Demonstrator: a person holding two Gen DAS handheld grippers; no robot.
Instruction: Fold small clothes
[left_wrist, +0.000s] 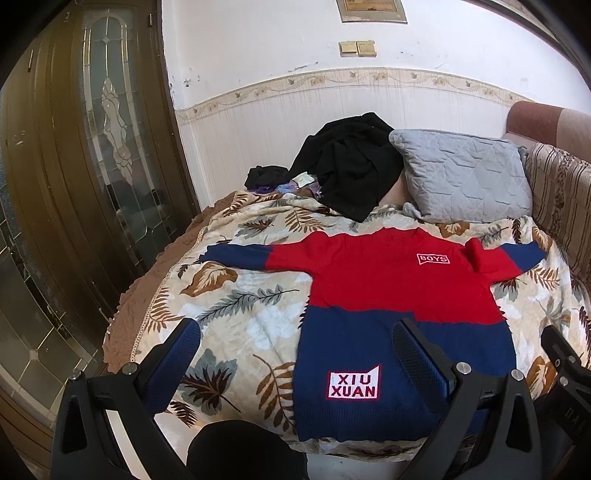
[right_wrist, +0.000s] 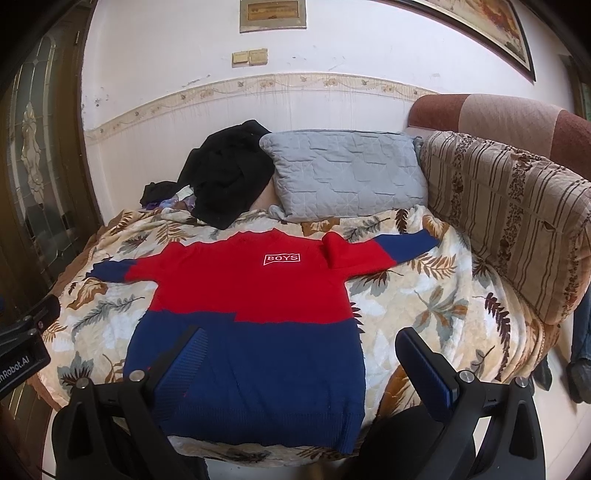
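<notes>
A small red and navy sweater (left_wrist: 388, 288) lies flat, front up, on a leaf-print blanket (left_wrist: 251, 310), both sleeves spread out. It has a "BOYS" patch on the chest and a "XIU XUAN" patch near the hem. It also shows in the right wrist view (right_wrist: 251, 295). My left gripper (left_wrist: 295, 343) is open and empty, above the sweater's lower left hem and the blanket. My right gripper (right_wrist: 299, 347) is open and empty, above the sweater's lower right hem. The right gripper's body shows at the left view's right edge (left_wrist: 565, 365).
A heap of black clothes (left_wrist: 351, 162) and a grey quilted pillow (left_wrist: 465, 173) lie at the far end by the white wall. A striped sofa back (right_wrist: 517, 214) runs along the right. A dark glass-panelled door (left_wrist: 92, 147) stands on the left.
</notes>
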